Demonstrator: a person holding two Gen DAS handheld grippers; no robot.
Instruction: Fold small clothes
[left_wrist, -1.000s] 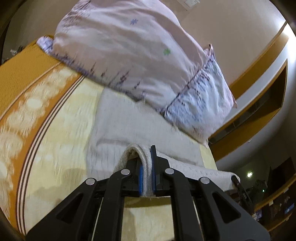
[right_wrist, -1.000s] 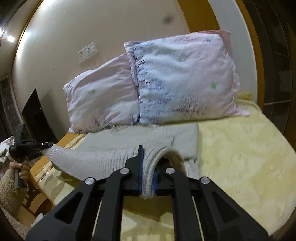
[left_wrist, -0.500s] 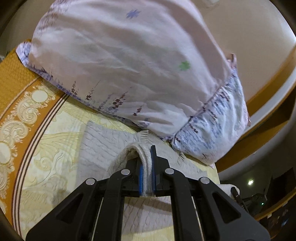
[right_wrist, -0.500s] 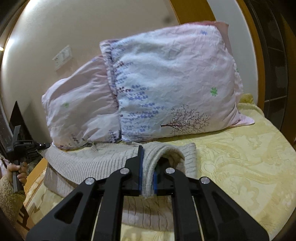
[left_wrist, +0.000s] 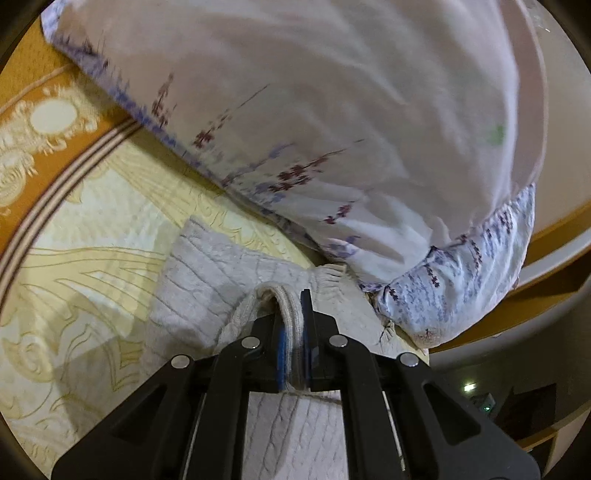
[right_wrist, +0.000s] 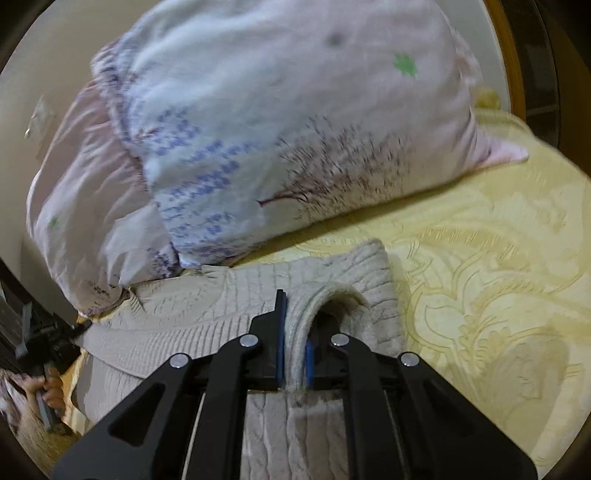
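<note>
Pale yellow bedspread (left_wrist: 92, 236) with a raised scroll pattern covers the bed in both views, and in the left wrist view an orange border band (left_wrist: 44, 122) with cream medallions curves along its left edge. Two pillows lean against a cream wall (right_wrist: 48, 55) at the head of the bed. The pink pillow (left_wrist: 332, 110), printed with small purple and red sprigs, fills the upper part of the left wrist view. To its right the blue-and-white pillow (right_wrist: 295, 129), printed with a bare tree, fills the upper part of the right wrist view. Both are motion-blurred.

A light grey cable-knit sweater (right_wrist: 207, 310) lies on the bedspread just in front of the pillows, its far edge touching or slipping under them. It looks soft and thick, with ribbed edges, and is doubled over on itself so that one layer lies on another.

The left tool (left_wrist: 293, 350) is closed tight on a ribbed edge of the sweater (left_wrist: 207, 280), which loops up out of the blue pads in a small arch. The right tool (right_wrist: 294, 350) likewise pinches a ribbed fold that arches over to its right, its pads pressed against thick knit. Both tools sit low over the garment. At the far left of the right wrist view, the person's hand (right_wrist: 48, 391) grips the left tool's handle.
</note>
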